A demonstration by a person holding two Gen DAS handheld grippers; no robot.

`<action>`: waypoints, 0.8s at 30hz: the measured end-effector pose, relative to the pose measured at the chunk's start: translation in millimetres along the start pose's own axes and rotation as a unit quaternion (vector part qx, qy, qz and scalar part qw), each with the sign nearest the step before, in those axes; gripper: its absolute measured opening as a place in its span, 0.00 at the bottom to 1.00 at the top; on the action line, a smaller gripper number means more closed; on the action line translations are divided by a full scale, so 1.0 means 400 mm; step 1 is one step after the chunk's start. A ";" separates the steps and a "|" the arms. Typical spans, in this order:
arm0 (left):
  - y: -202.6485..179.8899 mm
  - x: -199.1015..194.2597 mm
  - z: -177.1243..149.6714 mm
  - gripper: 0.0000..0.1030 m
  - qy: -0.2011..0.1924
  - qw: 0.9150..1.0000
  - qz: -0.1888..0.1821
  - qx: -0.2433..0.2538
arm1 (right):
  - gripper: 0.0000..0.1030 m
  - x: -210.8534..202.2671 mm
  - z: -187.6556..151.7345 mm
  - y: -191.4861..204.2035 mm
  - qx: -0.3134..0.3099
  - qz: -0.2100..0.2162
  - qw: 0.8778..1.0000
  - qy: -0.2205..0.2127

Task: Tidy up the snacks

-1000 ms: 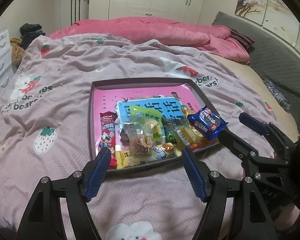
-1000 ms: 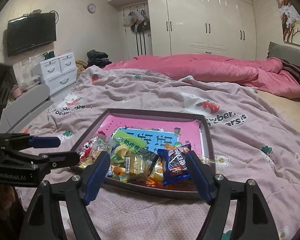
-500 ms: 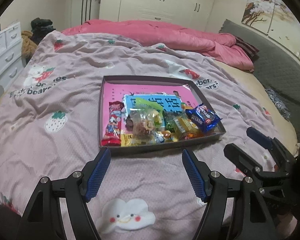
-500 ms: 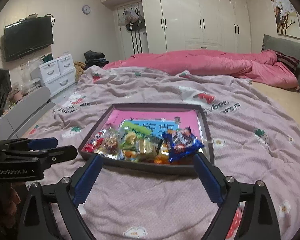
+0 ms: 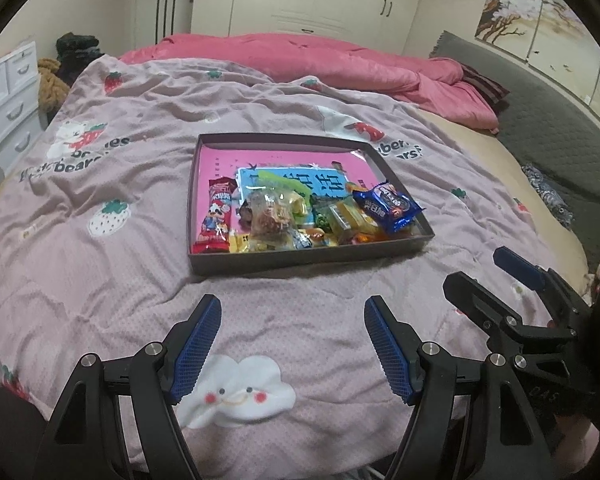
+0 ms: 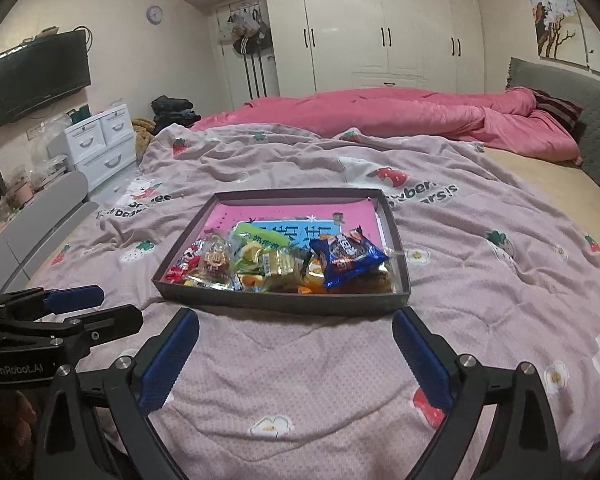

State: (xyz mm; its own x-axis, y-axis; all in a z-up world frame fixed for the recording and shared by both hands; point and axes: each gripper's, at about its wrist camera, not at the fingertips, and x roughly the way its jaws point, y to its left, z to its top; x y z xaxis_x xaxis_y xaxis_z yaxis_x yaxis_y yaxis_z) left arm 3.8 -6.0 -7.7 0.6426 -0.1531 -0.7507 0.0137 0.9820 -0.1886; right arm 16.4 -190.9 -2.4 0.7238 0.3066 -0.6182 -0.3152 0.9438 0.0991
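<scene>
A shallow dark box (image 5: 300, 258) (image 6: 276, 303) with a pink and blue lining lies on the bed and holds several snack packets. A blue cookie packet (image 5: 388, 206) (image 6: 346, 258) lies at its right, a red packet (image 5: 216, 216) at its left, and clear and yellow packets (image 5: 272, 216) between them. My left gripper (image 5: 292, 320) is open and empty, short of the box's near wall. My right gripper (image 6: 296, 332) is open and empty, also short of the near wall. Each gripper shows in the other's view: the right (image 5: 496, 276), the left (image 6: 96, 308).
The box rests on a lilac strawberry-print quilt (image 5: 100, 240). A pink duvet (image 5: 340, 60) lies bunched at the far end. A grey headboard (image 5: 560, 128) runs along the right. White drawers (image 6: 100, 140) and a wall TV (image 6: 40, 76) stand to the left.
Both grippers have drawn back from the box toward the near edge of the bed. The box and snacks now look smaller and farther away. Both stay open and empty.
</scene>
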 end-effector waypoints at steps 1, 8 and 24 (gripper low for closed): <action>0.001 -0.002 -0.003 0.73 0.000 1.000 0.000 -0.002 | 0.99 -0.001 -0.003 0.001 0.000 0.000 1.000 0.002; 0.006 -0.009 -0.014 0.73 -0.001 1.000 0.002 -0.007 | 0.99 -0.002 -0.016 0.024 -0.018 -0.001 1.000 0.013; 0.007 0.000 -0.018 0.73 0.003 1.000 0.009 -0.006 | 0.99 0.013 -0.018 0.007 -0.004 0.002 1.000 0.024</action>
State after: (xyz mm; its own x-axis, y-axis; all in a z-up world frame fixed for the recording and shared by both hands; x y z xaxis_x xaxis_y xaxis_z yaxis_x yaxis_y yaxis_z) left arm -1.5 -4.0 -12.8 0.6374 -0.1365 -0.7583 -0.0076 0.9830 -0.1833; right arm 14.9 -187.4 -11.1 0.6927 0.3042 -0.6539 -0.3238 0.9414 0.0950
